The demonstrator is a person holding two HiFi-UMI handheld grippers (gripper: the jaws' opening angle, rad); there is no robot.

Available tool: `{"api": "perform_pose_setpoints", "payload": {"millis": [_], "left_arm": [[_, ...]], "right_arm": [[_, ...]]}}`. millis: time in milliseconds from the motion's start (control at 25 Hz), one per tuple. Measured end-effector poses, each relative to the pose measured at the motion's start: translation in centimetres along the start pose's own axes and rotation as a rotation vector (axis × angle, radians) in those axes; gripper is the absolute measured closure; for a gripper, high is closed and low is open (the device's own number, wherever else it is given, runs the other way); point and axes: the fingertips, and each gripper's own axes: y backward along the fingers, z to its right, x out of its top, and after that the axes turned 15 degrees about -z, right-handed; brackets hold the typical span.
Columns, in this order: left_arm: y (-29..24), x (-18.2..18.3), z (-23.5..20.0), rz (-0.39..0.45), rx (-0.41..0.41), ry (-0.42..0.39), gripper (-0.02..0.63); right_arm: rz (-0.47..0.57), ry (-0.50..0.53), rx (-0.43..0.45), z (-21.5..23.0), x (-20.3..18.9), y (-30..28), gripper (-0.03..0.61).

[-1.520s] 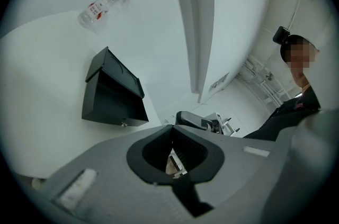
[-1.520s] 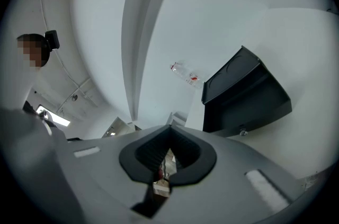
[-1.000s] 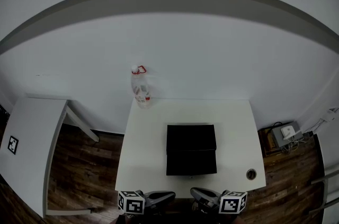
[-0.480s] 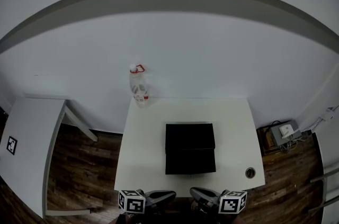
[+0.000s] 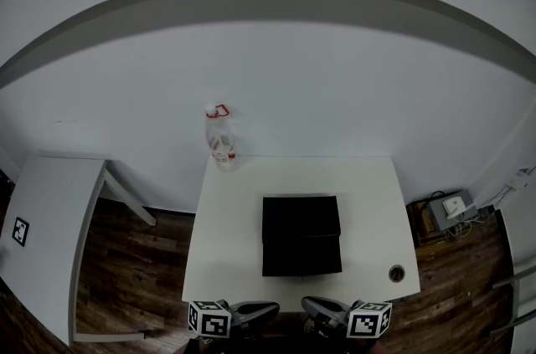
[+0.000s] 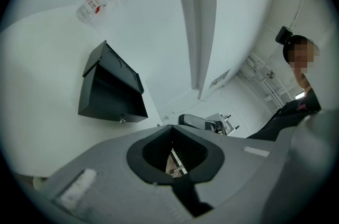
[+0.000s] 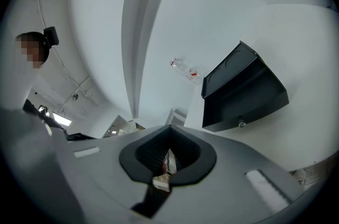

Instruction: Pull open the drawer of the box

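A black box (image 5: 301,235) sits in the middle of the white table (image 5: 226,260). Its drawer front, closed, faces the near edge. The drawer's small metal knob (image 6: 122,120) also shows in the right gripper view (image 7: 241,124). My left gripper (image 5: 272,310) and right gripper (image 5: 306,306) hover side by side at the table's near edge, short of the box and touching nothing. In the left gripper view the jaws (image 6: 172,127) meet at their tips with nothing held. The right gripper (image 7: 170,126) is shut and empty too.
A clear plastic bottle (image 5: 220,139) with a red cap ring stands at the table's back left corner. A round cable hole (image 5: 397,274) is near the front right corner. A second white table (image 5: 42,227) stands to the left. A grey box with cables (image 5: 452,212) lies on the wooden floor at right.
The head view has wobbled slightly. The box and both grippers stay where they were.
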Motion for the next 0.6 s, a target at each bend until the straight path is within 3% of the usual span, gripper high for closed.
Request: {"api": "perform_pose_setpoints", "payload": {"millis": [600], "left_arm": [[-0.08,-0.08,-0.1,-0.004,-0.002,0.005,0.609]], "right_arm": [[-0.004,-0.006,-0.003,0.15,-0.1,-0.02,0.574]]}}
